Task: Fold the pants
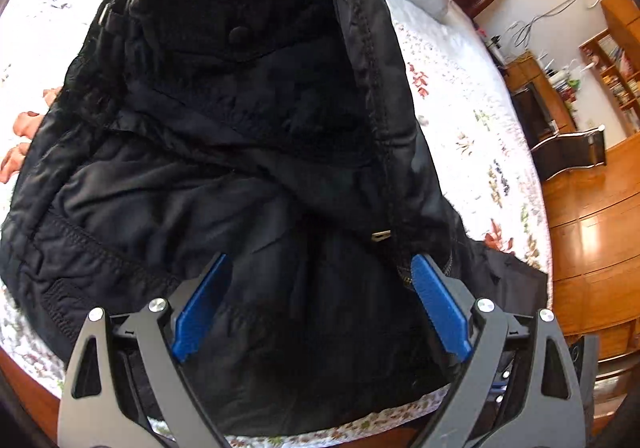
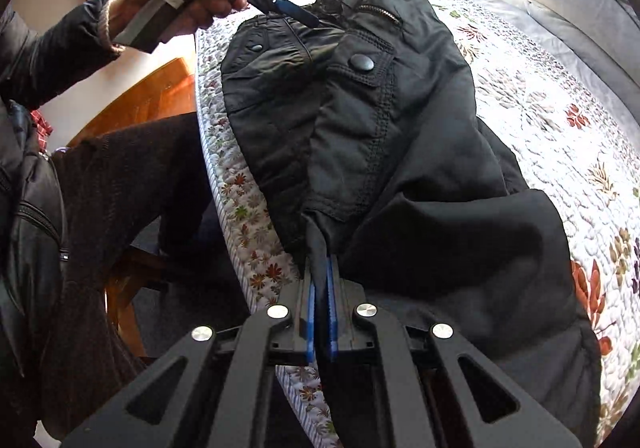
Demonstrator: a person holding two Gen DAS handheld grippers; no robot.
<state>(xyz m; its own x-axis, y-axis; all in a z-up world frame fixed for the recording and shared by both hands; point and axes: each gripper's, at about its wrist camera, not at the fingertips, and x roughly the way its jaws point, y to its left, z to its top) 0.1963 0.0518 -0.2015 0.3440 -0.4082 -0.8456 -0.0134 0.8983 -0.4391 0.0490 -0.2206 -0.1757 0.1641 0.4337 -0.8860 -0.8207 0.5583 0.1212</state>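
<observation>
The black pants (image 2: pixel 384 135) lie bunched on the flowered quilt (image 2: pixel 552 119) of the bed, near its edge, pockets and snap buttons facing up. The right gripper (image 2: pixel 322 288) has its jaws closed on a narrow fold of the cloth, probably a seam or leg edge, which runs straight out ahead of them; holding it taut this way would let the leg be drawn flat or carried over. The left gripper (image 1: pixel 320 280) hangs over the waist end with its jaws spread wide, the fabric lying between and beyond them, ungripped. Its zipper pull (image 1: pixel 380 235) sits just ahead of the right-hand jaw. I judge the left is lining up for a pinch at the waistband so both ends can be lifted together.
</observation>
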